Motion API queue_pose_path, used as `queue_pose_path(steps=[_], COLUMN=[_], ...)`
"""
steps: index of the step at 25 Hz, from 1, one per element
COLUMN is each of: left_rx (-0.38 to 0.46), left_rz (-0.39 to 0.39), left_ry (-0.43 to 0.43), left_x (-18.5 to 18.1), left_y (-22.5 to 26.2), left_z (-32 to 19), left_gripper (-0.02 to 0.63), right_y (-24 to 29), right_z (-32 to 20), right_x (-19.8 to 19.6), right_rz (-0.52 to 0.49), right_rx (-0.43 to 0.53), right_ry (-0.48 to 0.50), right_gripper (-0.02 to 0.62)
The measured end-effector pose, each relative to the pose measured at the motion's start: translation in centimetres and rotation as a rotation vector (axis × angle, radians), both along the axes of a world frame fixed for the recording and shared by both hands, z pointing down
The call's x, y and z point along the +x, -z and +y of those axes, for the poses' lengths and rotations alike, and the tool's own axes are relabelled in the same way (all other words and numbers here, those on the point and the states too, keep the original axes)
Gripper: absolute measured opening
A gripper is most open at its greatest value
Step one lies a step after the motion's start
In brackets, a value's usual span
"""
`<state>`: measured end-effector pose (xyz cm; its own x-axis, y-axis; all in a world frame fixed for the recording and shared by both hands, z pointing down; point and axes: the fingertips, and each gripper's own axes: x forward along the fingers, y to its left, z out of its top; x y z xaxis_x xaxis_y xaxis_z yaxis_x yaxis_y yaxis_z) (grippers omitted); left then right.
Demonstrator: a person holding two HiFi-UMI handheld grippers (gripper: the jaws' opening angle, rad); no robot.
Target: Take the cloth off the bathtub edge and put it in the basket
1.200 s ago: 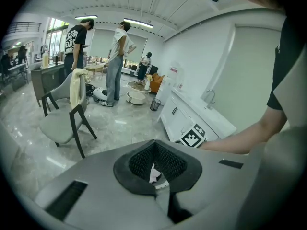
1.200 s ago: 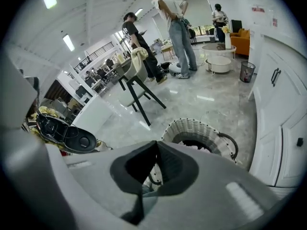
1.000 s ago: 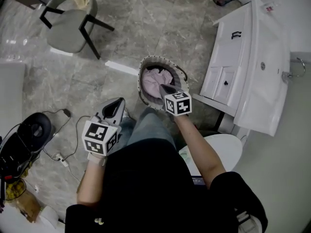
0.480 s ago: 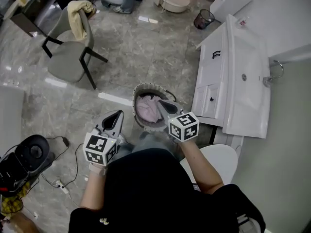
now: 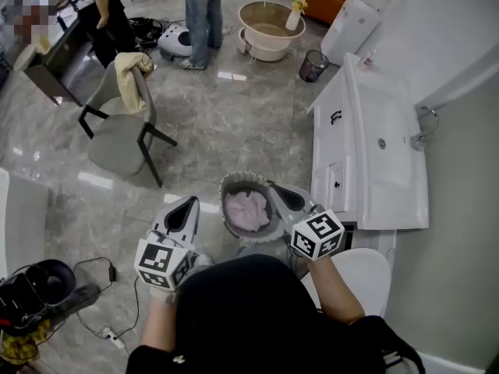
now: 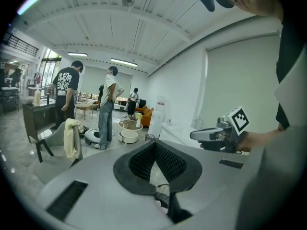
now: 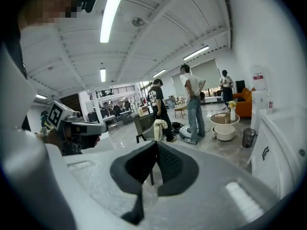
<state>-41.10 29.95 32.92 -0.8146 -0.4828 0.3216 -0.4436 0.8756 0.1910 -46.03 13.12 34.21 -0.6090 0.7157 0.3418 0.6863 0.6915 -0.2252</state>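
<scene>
Pink, crumpled cloth (image 5: 247, 210) lies inside the round woven basket (image 5: 234, 180), which stands on the grey marbled floor (image 5: 234, 123) just ahead of both claws in the head view. The right claw (image 5: 274, 188) reaches over the basket's right rim, close to the cloth; whether it touches either I cannot tell. The left claw (image 5: 189, 202) hangs just left of the basket, apart from it. Well ahead of the left claw is a grey chair (image 5: 117, 135) with a pale towel (image 5: 134, 72) draped on its back. A glossy white cabinet (image 5: 366, 154) runs along to the right of the right claw.

The left gripper view shows neither basket nor cloth. Here the left claw (image 6: 154, 145) has its black ribbed pads meeting at the tip, closed with nothing between them. The right claw (image 6: 194, 135) is level off to its right, and a person in a white top (image 6: 108, 104) stands far ahead.

The right gripper view also misses the basket and cloth. The right claw (image 7: 156, 145) is fully closed and holds nothing. The left claw (image 7: 101, 127) is off to its left, with the chair (image 7: 146, 128) beyond.
</scene>
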Motion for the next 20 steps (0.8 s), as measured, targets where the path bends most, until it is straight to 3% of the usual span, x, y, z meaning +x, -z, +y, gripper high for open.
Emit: queue_pose_path(steps=[6,20], left_rx=[0.008,0.013], left_rz=[-0.068,-0.129], left_ry=[0.0,-0.039], left_x=[0.3,1.0], left_y=[2.3,4.6], left_z=[0.4,0.7], left_gripper=[0.014,0.014], right_y=[4.1,6.0], right_z=[0.2,1.2], right_x=[1.4,3.1], right_rz=[-0.101,-0.153], right_rx=[-0.03,-0.064], right_ry=[0.002,-0.003], right_gripper=[-0.003,-0.003])
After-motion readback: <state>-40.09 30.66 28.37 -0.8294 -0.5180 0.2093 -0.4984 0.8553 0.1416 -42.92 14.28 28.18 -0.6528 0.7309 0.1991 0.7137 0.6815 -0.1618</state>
